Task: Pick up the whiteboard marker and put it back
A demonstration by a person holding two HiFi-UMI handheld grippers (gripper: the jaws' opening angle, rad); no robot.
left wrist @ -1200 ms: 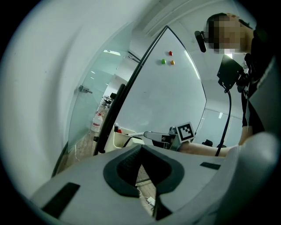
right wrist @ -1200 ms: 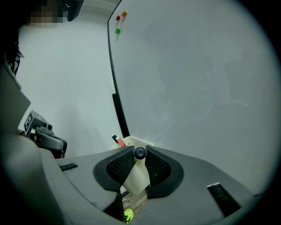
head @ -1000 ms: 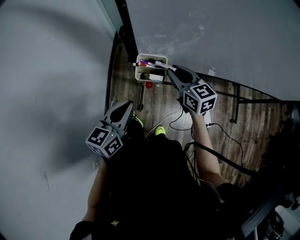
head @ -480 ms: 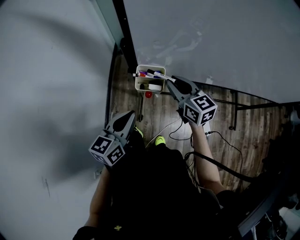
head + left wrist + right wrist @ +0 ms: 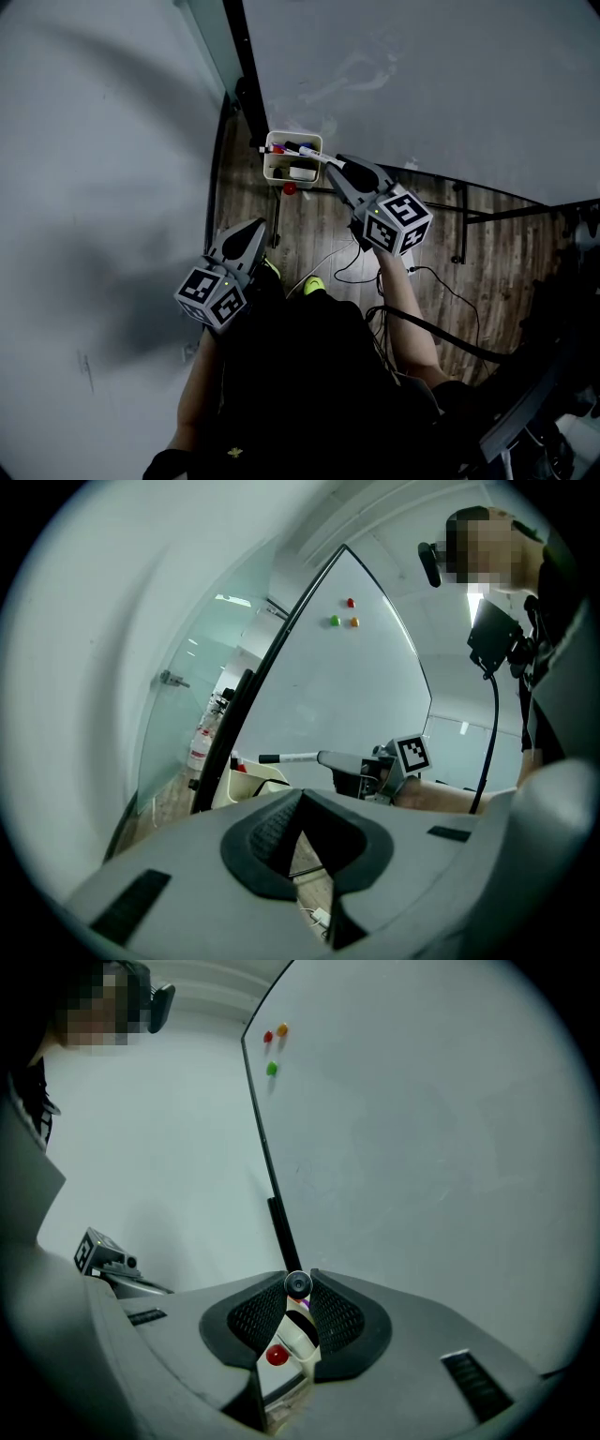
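A white whiteboard marker (image 5: 309,154) with a dark cap sticks out level from my right gripper (image 5: 336,167), which is shut on its rear end. The marker's butt (image 5: 298,1284) shows pinched between the black pads. Its capped tip hangs over a white holder box (image 5: 278,172) fixed low at the whiteboard's (image 5: 450,84) left edge, with other markers inside. In the left gripper view the marker (image 5: 291,757) and right gripper (image 5: 323,757) float above the box (image 5: 246,785). My left gripper (image 5: 253,228) hangs lower and to the left, shut and empty.
A red magnet (image 5: 290,188) sits on the box front. The board's black frame post (image 5: 246,75) runs beside a grey wall (image 5: 94,187). Cables (image 5: 347,253) and black stand legs (image 5: 469,211) lie on the wooden floor. Coloured magnets (image 5: 272,1069) dot the board.
My right gripper has risen a little with the marker, whose tip now reaches farther over the holder box. The left gripper has stayed where it was.
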